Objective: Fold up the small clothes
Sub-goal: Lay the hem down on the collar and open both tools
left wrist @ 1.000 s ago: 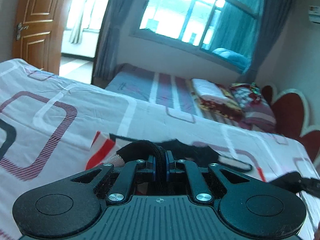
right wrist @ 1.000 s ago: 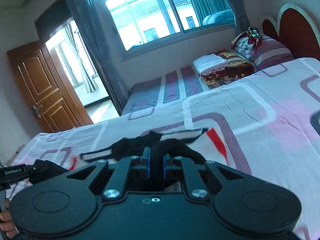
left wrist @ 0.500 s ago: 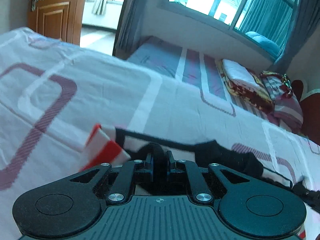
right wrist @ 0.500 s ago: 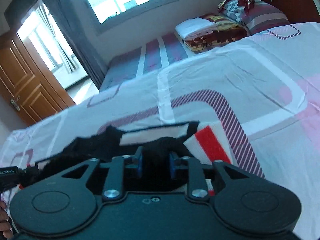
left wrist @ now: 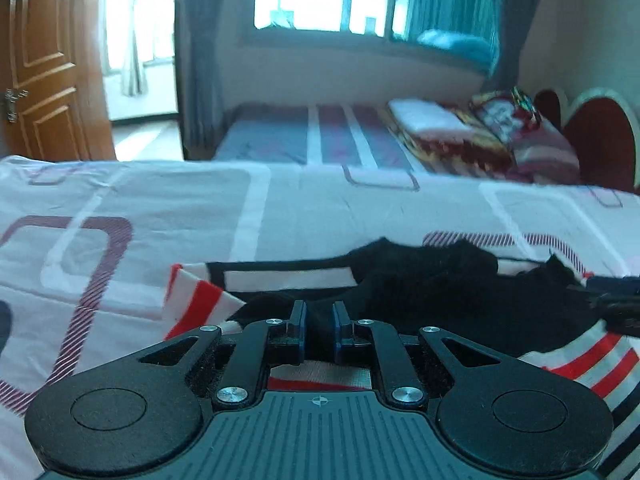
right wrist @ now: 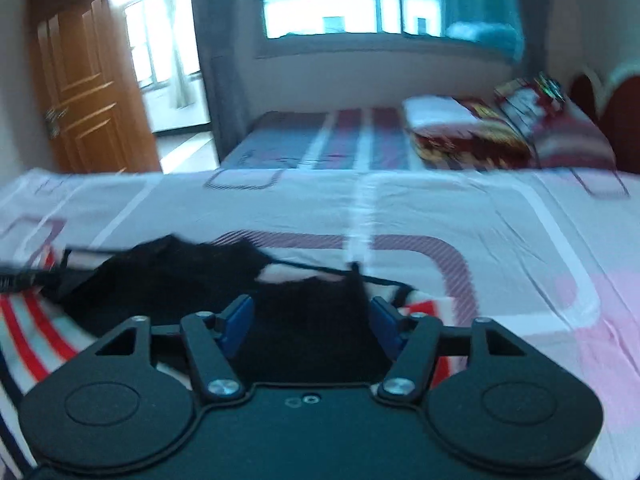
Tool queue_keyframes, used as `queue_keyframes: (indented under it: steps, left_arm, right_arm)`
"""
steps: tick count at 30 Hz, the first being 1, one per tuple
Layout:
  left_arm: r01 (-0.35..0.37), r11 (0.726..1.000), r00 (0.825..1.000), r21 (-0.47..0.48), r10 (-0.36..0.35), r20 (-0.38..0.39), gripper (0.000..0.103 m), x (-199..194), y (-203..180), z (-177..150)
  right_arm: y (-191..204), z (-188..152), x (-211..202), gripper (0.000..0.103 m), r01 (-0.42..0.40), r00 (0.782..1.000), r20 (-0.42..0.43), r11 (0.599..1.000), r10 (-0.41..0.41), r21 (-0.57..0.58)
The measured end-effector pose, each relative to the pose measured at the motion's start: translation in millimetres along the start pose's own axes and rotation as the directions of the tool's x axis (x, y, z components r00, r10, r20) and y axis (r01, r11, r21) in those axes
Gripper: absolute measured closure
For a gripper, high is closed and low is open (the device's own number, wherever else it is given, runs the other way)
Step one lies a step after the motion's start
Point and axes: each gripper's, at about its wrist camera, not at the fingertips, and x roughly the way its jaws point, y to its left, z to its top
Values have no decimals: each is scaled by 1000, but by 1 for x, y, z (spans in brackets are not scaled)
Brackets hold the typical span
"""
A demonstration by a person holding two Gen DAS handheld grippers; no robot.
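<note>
Opening my right gripper (right wrist: pixel 308 316) over the garment (right wrist: pixel 176 280), left gripper (left wrist: pixel 319 330) clamped on it; uneven release may skew the fold.

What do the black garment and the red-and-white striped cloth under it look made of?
Black garment: soft matte knit, probably cotton jersey; it crumples limply and shows no sheen. Red-and-white striped cloth: thin printed or woven fabric, likely cotton; it lies flat with crisp edges.
</note>
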Motion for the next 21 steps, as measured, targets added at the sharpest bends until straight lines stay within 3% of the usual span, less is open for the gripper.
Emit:
queue_keyframes:
  steps: [3,4,5,6,7,9,12,14,15,16,17,19,21]
  left_arm:
    - [-28,998,1000,55,28,2,90,-7,5,-4]
    - [-43,996,999,79,44,-11,80,-4,7,-4]
    - [-49,995,998,91,52,-31,66,0,10,-4]
    - [-58,994,997,92,63,-53,29,5,12,-3]
    - [-71,994,996,87,75,-44,13,4,14,-3]
    - [-76,991,997,111,76,9,11,0,10,-3]
    - [-88,985,995,149,95,-43,11,20,6,0]
    - [-114,983,991,144,124,-57,11,32,6,1]
    - [-126,984,989,128,135,-60,20,37,9,2]
    - [-128,986,988,108,136,-73,52,41,12,2]
    - [-119,989,986,86,128,-109,69,48,15,3]
    - [-119,991,985,60,126,-116,83,52,16,1]
    - [-129,988,986,85,137,-97,94,50,9,-2]
  right_arm:
    - [5,2,5,46,58,998,-7,998,-58,-38]
    - [0,4,6,45,74,997,-2,997,-75,-32]
    - [-8,6,9,44,71,997,-12,997,-71,-18]
    - [-16,7,16,44,55,998,-40,999,-54,2]
    - [-20,7,20,44,52,997,-54,999,-51,16]
    - [-24,6,27,44,76,995,-60,997,-75,21]
    - [-27,0,33,45,55,995,-87,998,-52,34]
    - [-23,-5,35,57,29,996,-86,999,-27,21]
    - [-20,-5,34,71,26,996,-82,1000,-25,8]
    - [-19,-5,33,83,25,996,-81,1000,-25,5]
    - [-20,-4,33,85,23,996,-81,1000,-22,9]
    - [-24,-3,31,95,-2,997,-81,1000,4,29]
    - [-24,-3,27,96,-16,998,-67,999,18,34]
